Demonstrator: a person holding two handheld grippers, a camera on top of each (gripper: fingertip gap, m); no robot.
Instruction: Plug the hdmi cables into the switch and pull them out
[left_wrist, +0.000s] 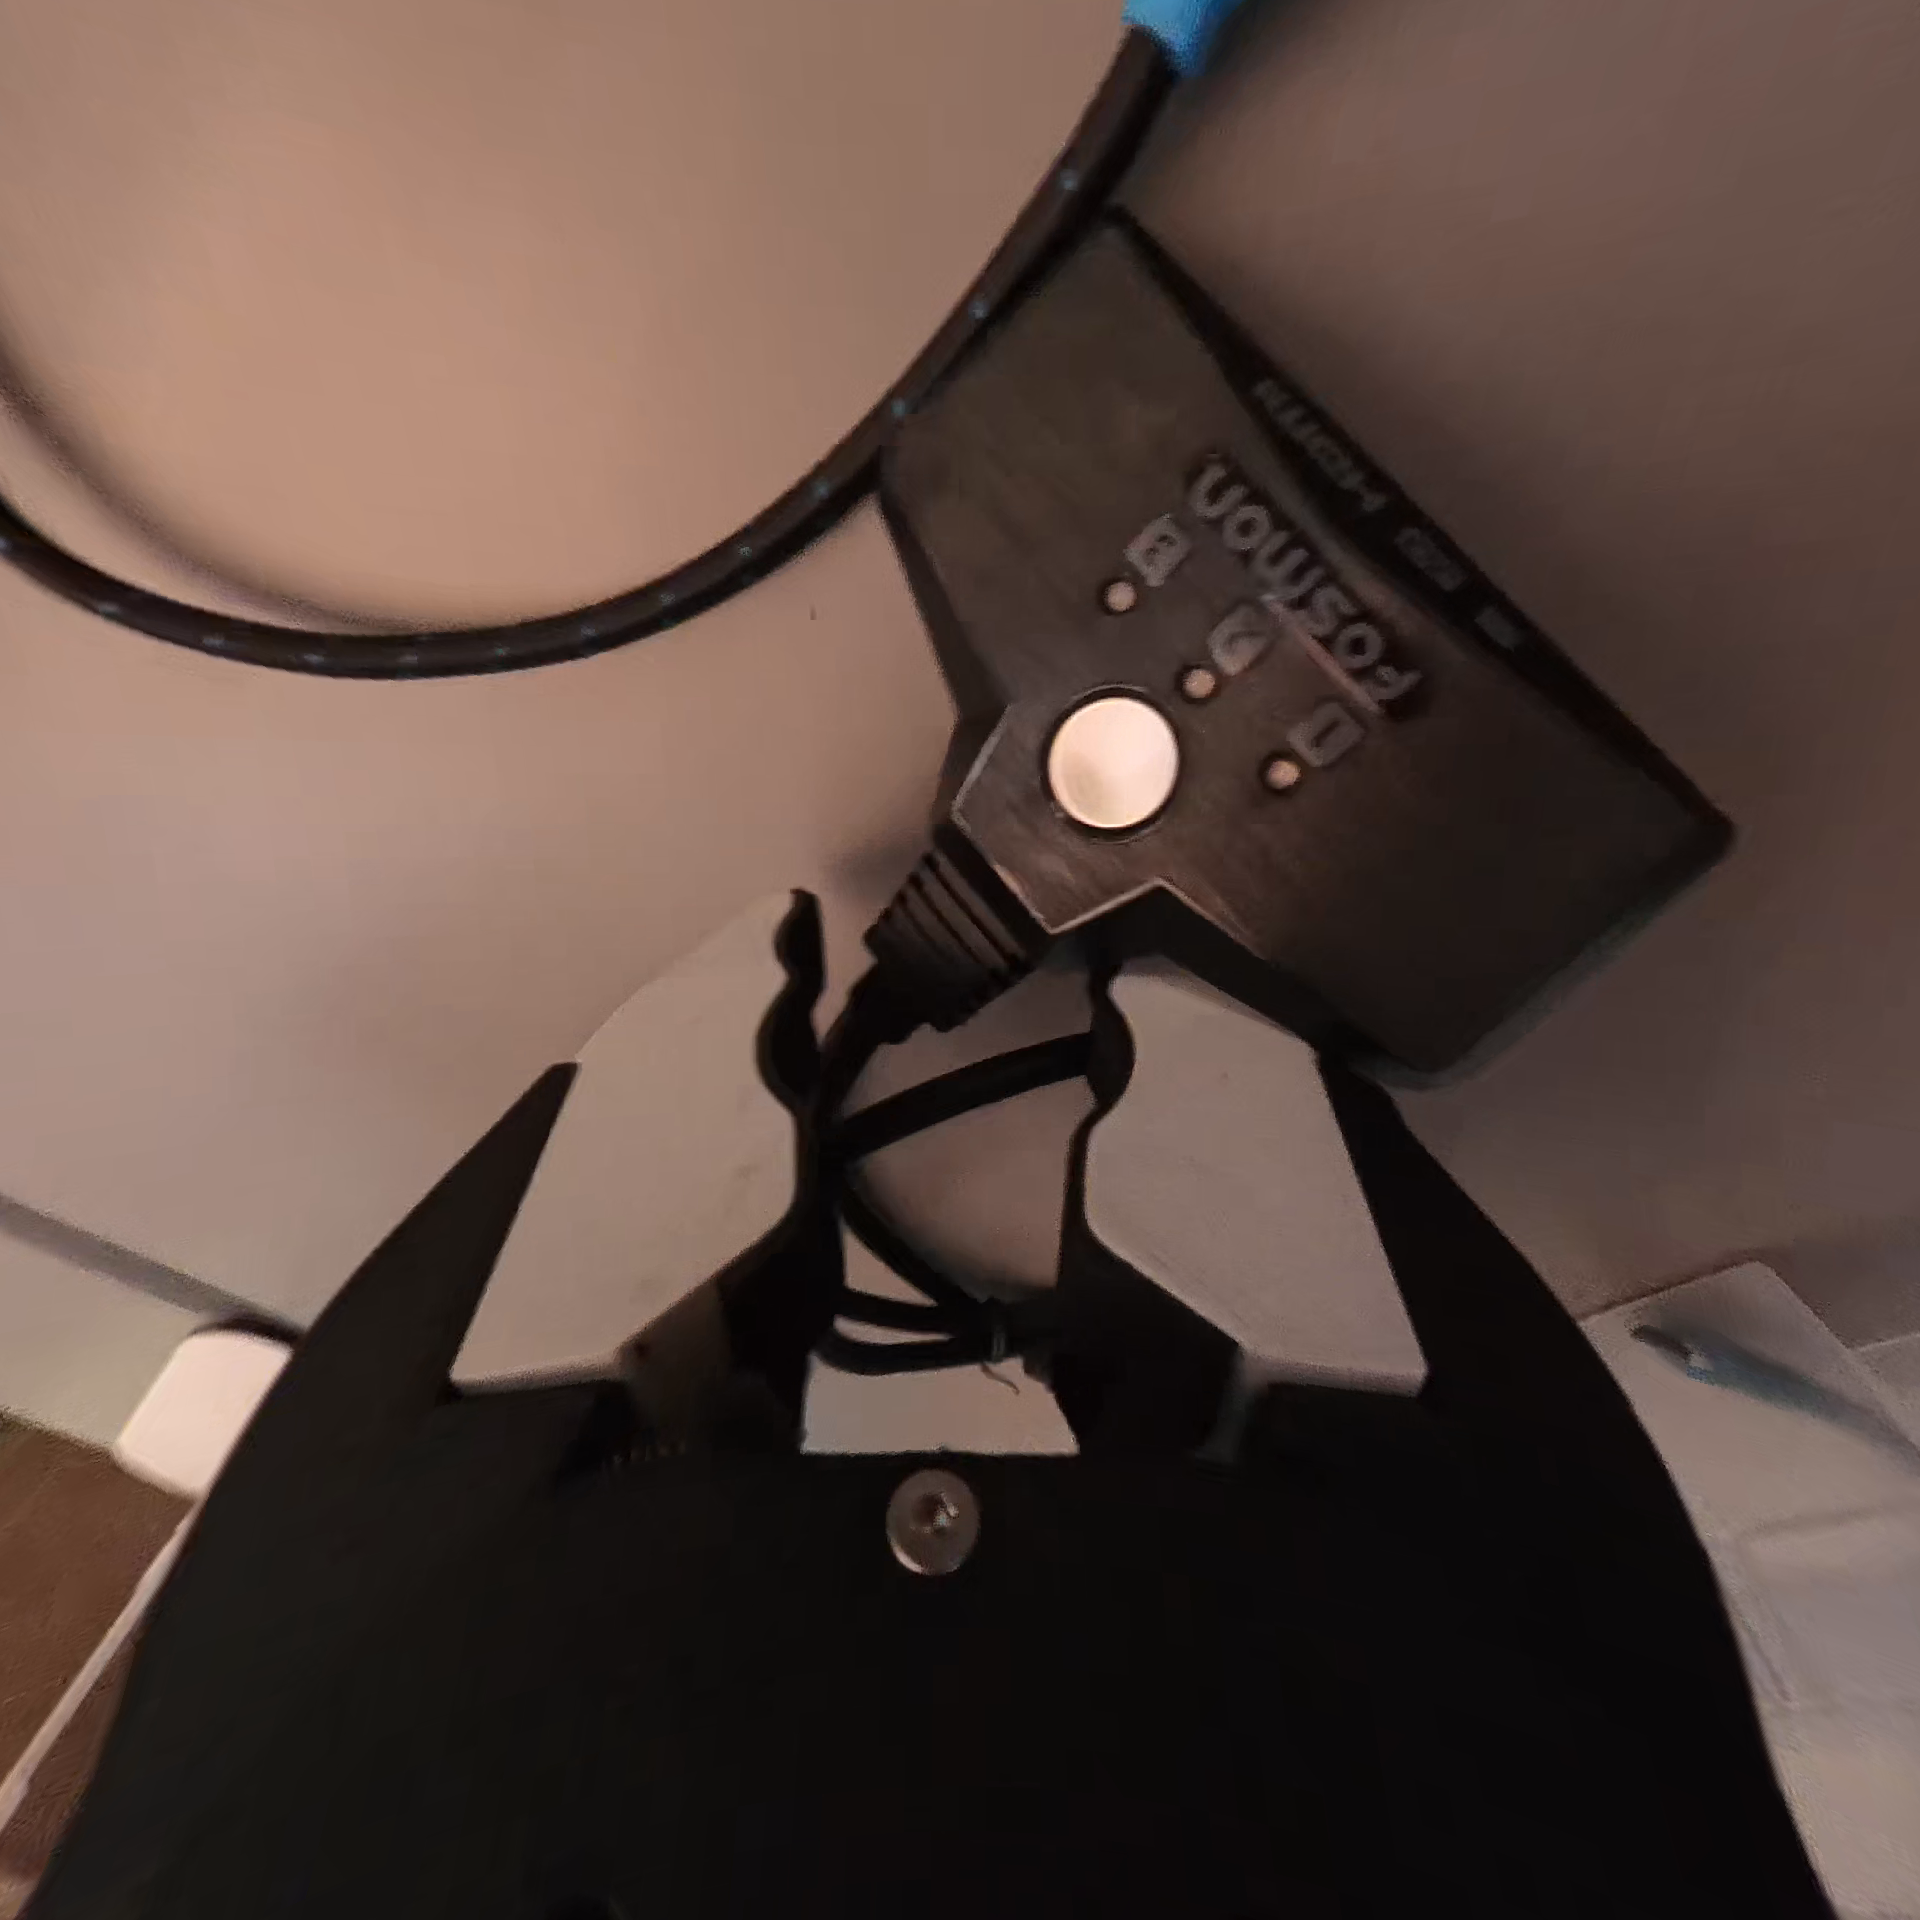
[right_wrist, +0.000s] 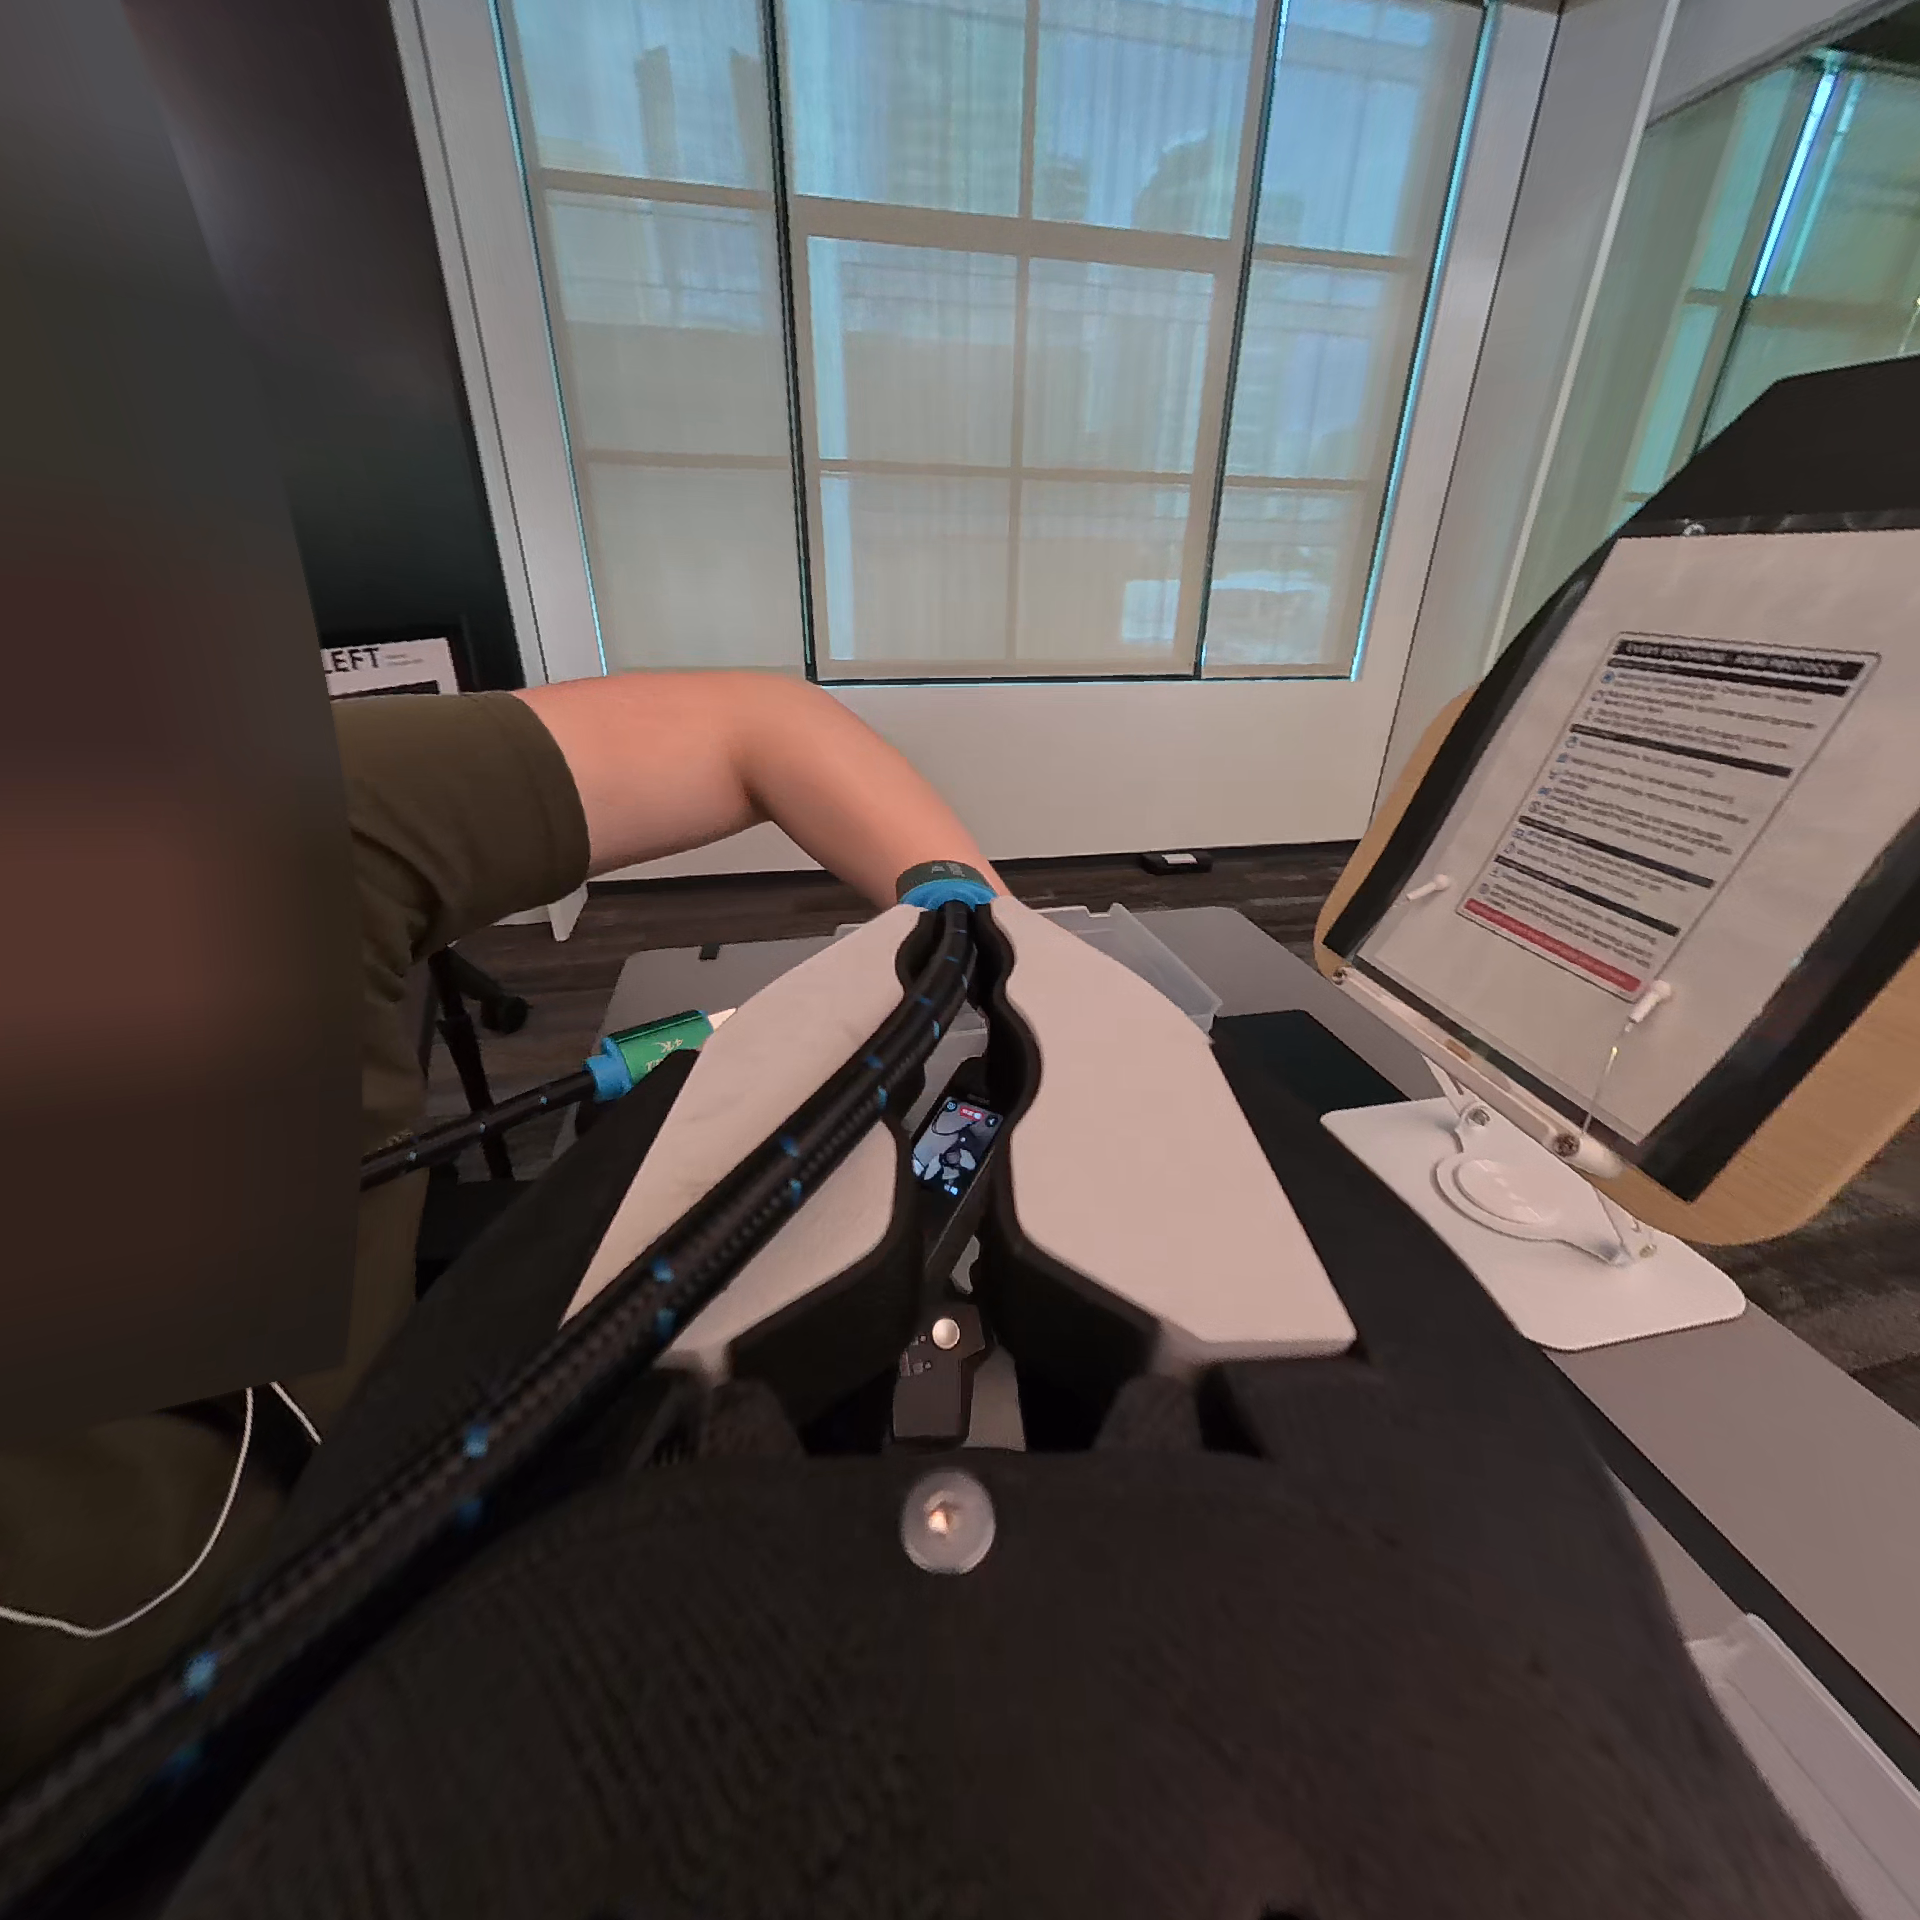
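In the left wrist view the black HDMI switch (left_wrist: 1299, 675), with a round silver button (left_wrist: 1112, 764), lies on the grey table (left_wrist: 468, 312). My left gripper (left_wrist: 956, 961) is closed around the switch's coiled black lead (left_wrist: 935, 1101), just behind the strain relief. A black braided cable (left_wrist: 623, 613) curves past the switch's far side up to a blue plug (left_wrist: 1174, 21). In the right wrist view my right gripper (right_wrist: 971, 935) is shut on a braided HDMI cable (right_wrist: 727, 1195) just behind its blue-collared plug (right_wrist: 940, 888), held up off the table. A second cable's green plug (right_wrist: 655, 1044) hangs to the left.
A person's bare arm (right_wrist: 727, 769) reaches across behind the right gripper. A stand holding a printed sheet (right_wrist: 1621, 831) sits at the right on the table. A clear plastic box (right_wrist: 1153, 945) and a black mat (right_wrist: 1278, 1049) lie beyond the fingers. Windows fill the background.
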